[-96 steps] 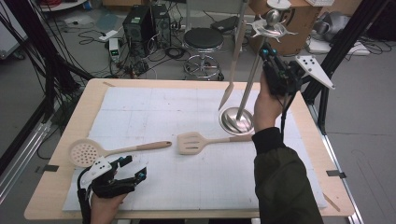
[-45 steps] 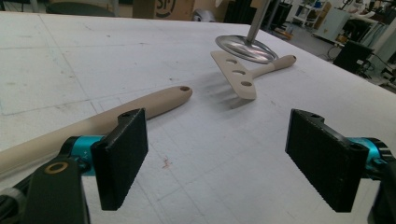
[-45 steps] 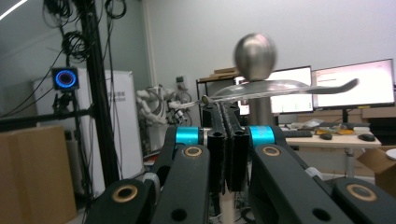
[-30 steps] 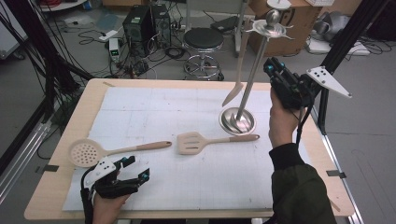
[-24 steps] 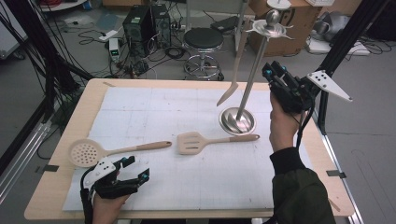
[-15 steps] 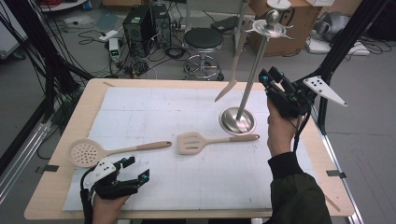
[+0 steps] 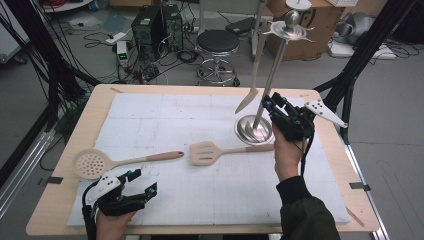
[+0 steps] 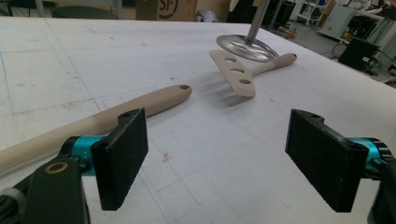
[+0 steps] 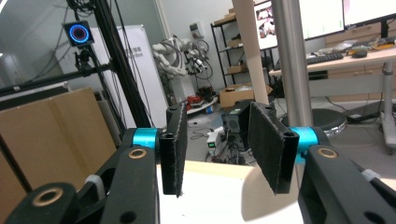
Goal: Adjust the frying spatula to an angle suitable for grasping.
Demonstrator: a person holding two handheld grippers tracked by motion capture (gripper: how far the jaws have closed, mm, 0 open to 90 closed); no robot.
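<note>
Right hand-held gripper (image 7: 272, 106) part-open, empty, at hanging spatula's (image 7: 254, 75) 3 o'clock | light, stiff, swings freely | grip its handle mid-length.

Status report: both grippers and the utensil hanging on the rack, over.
Left hand-held gripper open, low near skimmer. Right hand-held gripper open beside rack pole, empty. Hanging utensil on its hook. Slotted turner lies near base.

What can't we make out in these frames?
- Skimmer: left gripper view cuts off its head at the left edge; handle alone shows.
- Stand: its top runs out of the right gripper view.
- Hanging utensil: how it hooks on is too small in the high view.
- Right gripper: hand hides its rear.
</note>
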